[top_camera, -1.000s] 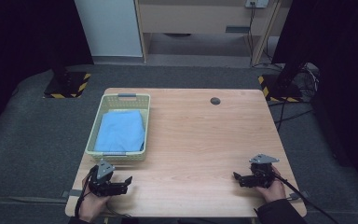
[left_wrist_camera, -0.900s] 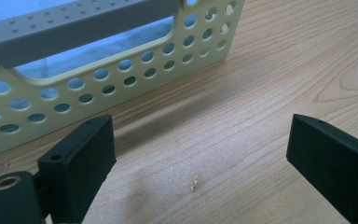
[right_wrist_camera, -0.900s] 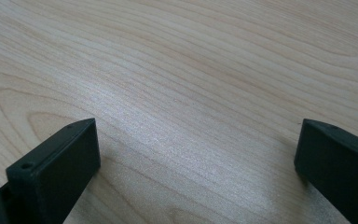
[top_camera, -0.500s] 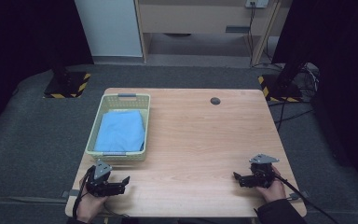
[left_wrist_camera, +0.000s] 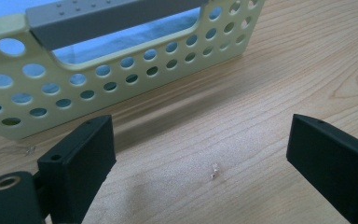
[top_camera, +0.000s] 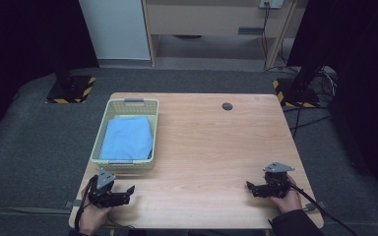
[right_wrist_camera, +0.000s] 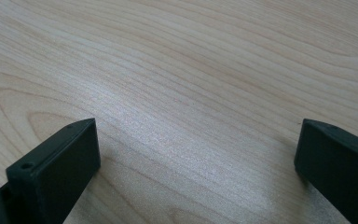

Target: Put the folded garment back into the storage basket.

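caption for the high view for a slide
Two open grippers, left and right, rest near a basket holding blue cloth.

- Looks like a lab or recording studio, not a home.
- Black curtains (top_camera: pixel 24 44) on both sides.
- Stand bases with yellow-black hazard tape (top_camera: pixel 70 91) flanking a bare wooden table (top_camera: pixel 216 147).
- Loose cables (top_camera: pixel 315 93) over grey carpet (top_camera: pixel 29 147).
- Wall socket (top_camera: pixel 270 4) with cord plugged in behind.

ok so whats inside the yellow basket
A folded blue cloth lies inside the basket and covers most of its floor. In the left gripper view the blue shows through the holes in the wall. Anything under the cloth is hidden.
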`<state>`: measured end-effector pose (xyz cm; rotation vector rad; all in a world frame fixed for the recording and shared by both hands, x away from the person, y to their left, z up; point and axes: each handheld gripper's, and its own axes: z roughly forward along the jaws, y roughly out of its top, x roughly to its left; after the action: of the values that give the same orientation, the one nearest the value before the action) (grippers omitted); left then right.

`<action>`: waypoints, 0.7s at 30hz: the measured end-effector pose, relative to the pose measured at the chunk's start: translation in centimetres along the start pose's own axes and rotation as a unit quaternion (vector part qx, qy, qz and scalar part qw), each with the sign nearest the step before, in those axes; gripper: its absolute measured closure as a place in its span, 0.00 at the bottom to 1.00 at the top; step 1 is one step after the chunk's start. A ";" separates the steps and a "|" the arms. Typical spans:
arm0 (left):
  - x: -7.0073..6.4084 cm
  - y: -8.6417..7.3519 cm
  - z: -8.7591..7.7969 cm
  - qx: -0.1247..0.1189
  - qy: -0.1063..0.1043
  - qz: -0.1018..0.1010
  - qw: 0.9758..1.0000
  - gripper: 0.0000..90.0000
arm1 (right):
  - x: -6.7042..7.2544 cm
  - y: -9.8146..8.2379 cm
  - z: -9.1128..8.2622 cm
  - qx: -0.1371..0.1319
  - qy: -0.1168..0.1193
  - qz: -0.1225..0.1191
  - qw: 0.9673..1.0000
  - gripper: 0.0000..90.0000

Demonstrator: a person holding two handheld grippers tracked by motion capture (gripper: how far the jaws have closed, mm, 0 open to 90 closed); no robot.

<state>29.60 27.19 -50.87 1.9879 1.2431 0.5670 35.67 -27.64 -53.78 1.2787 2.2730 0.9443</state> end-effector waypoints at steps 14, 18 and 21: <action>0.6 -0.3 -0.3 0.000 0.006 -0.006 1.000 0.08 | 0.0 0.0 0.0 0.000 0.000 0.000 1.000 0.00; 0.7 -0.4 -0.3 -0.001 0.008 -0.010 1.000 0.08 | 0.0 0.0 0.0 0.000 0.000 0.000 1.000 0.00; 0.9 -0.5 -0.4 -0.001 0.010 -0.012 1.000 0.08 | 0.0 0.0 0.0 0.000 0.000 0.000 1.000 0.00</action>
<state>29.42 28.24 -50.95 1.9683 1.2758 0.5766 35.67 -27.64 -53.78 1.2789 2.2730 0.9444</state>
